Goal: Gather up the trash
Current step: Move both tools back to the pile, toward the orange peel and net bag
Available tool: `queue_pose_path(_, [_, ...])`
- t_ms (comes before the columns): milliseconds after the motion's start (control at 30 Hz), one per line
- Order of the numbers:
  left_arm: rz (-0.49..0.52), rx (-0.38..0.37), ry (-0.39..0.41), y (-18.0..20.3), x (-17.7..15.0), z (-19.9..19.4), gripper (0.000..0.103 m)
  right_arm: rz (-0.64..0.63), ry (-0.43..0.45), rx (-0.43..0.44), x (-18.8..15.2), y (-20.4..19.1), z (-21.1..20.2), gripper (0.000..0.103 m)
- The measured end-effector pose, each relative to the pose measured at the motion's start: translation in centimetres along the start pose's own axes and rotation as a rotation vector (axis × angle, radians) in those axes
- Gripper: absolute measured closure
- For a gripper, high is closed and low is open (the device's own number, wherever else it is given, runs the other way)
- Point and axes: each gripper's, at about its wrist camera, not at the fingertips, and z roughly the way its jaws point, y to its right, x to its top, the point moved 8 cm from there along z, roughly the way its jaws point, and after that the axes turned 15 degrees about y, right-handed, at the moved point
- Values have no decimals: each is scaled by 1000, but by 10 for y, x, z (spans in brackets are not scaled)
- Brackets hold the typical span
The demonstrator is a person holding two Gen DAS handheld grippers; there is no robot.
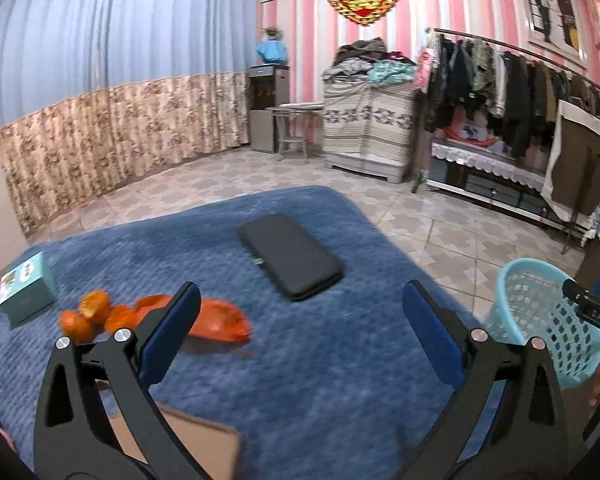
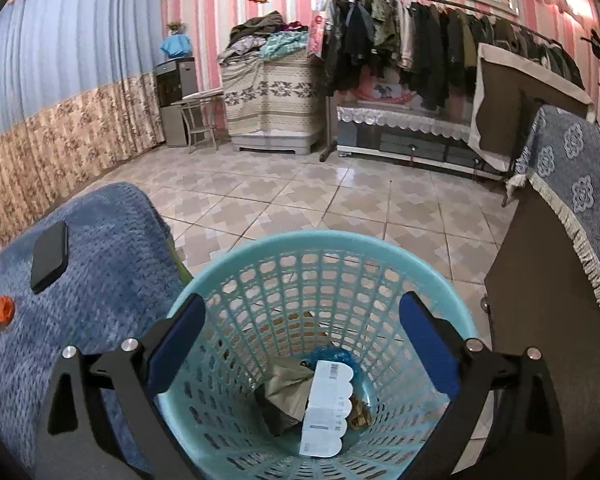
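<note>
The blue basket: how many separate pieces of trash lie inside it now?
3 can be told apart in the blue basket: a white label strip in front, a crumpled grey-brown wrapper left of it, a blue piece behind. Brownish scraps beside the strip may be more; some may be hidden underneath.

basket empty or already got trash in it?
Not empty. The right wrist view looks down into the blue basket: a white receipt-like slip, crumpled dark wrapping and other scraps lie at its bottom.
</note>
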Motion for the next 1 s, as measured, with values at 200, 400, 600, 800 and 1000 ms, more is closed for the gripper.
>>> queue_pose_path(200, [-7, 95, -4, -62, -6, -16, 6, -57, 4, 40, -5, -29, -10, 8])
queue_pose_path(400, [-32, 171, -5, -119, -13, -32, 5, -94, 7, 107, -12, -61, -27, 8])
queue_pose_path(600, [-67, 232, -12, -171, -23, -47, 5, -114, 5, 159, -19, -90, -45, 8])
queue_pose_path(800, [-88, 270, -23, -204, -34, -52, 5, -136, 13, 204, -22, -121, -59, 8])
queue_pose_path(1000, [-107, 302, -24, -226, -41, -57, 5, -159, -6, 266, -28, -153, -67, 8])
